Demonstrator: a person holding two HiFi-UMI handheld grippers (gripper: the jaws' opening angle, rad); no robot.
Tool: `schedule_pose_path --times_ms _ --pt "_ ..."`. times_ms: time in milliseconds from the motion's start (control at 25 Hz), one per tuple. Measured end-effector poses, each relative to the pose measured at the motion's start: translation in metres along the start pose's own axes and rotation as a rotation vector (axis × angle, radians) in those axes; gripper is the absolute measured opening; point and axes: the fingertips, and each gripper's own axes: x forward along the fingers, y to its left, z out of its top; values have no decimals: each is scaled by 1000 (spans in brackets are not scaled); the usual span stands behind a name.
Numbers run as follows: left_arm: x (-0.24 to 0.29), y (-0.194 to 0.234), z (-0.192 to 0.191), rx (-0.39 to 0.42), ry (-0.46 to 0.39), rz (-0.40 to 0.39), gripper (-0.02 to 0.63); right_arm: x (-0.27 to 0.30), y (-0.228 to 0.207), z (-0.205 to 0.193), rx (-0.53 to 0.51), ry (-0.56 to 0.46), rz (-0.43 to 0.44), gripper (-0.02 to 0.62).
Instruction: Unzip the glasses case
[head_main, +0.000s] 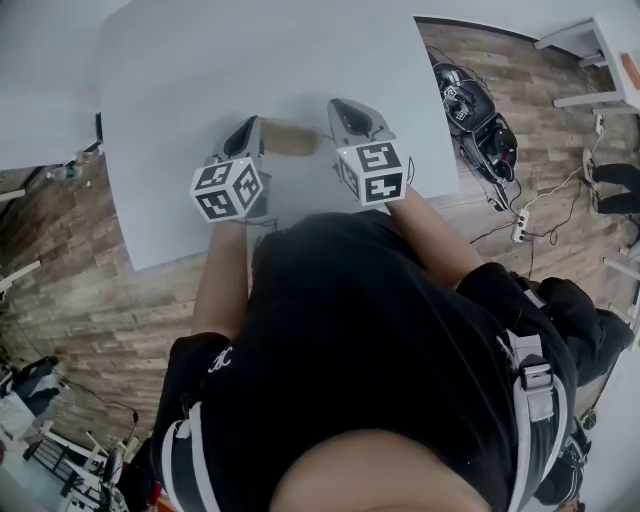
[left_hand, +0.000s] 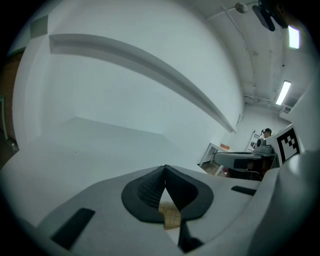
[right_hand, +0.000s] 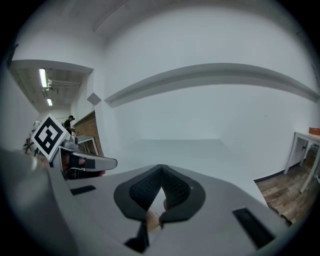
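White table (head_main: 200, 60). A tan glasses case (head_main: 290, 138) lies close to its near edge, about midway along, between the two gripper bodies.

Left gripper (left_hand: 164, 171): jaws together, nothing pinched at the tips. Right gripper (right_hand: 160, 171): the same.

Judgement: the right should part its jaws, drop to the zip pull and draw it along the seam. The left should pin the case's end against sliding.

Case: oblong, fine checked weave. Zip state not readable. Small reddish speck (right_hand: 165, 203) under the right jaws, possibly the pull.
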Motion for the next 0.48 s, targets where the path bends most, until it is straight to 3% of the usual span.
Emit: schedule_pose_path --times_ms 200,480 --pt "-8 -14 10 -131 -52 -103 3 -4 3 -1 0 6 20 12" --pt "-6 -17 16 32 -23 -22 3 -5 1 1 19 9 30 12"
